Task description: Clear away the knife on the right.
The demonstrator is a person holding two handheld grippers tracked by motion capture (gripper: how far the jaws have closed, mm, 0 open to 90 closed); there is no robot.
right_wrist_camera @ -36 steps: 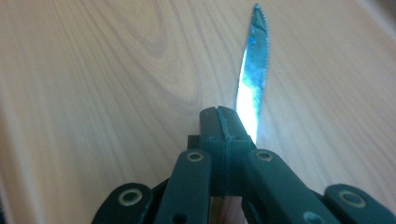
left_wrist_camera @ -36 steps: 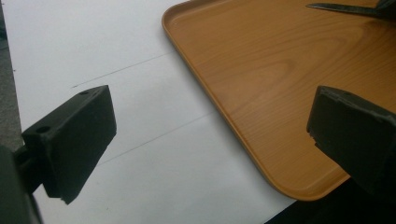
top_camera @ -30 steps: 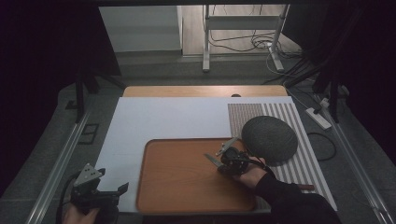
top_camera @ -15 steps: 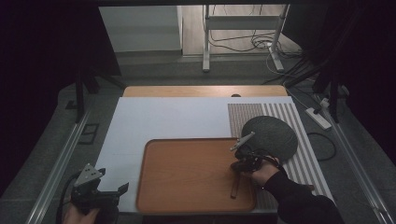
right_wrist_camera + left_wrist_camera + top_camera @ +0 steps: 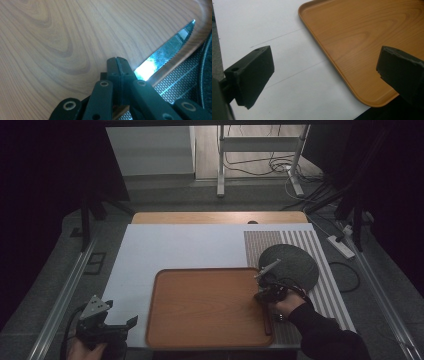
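One serrated steel knife [image 5: 167, 53], blade glossy, lies along the right rim of one rounded wooden tray [image 5: 200, 310]. The right gripper [image 5: 117, 65] has its jaws clamped on the knife. The left gripper [image 5: 324, 75] stands wide apart, empty, over the white table [image 5: 165, 245]. One dark round mat [image 5: 292, 260] lies beside the tray.

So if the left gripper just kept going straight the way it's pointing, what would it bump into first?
Probably the wooden tray. The left gripper has its jaws open above the white mat, aimed at the tray's near corner. How high it hangs is hard to judge.
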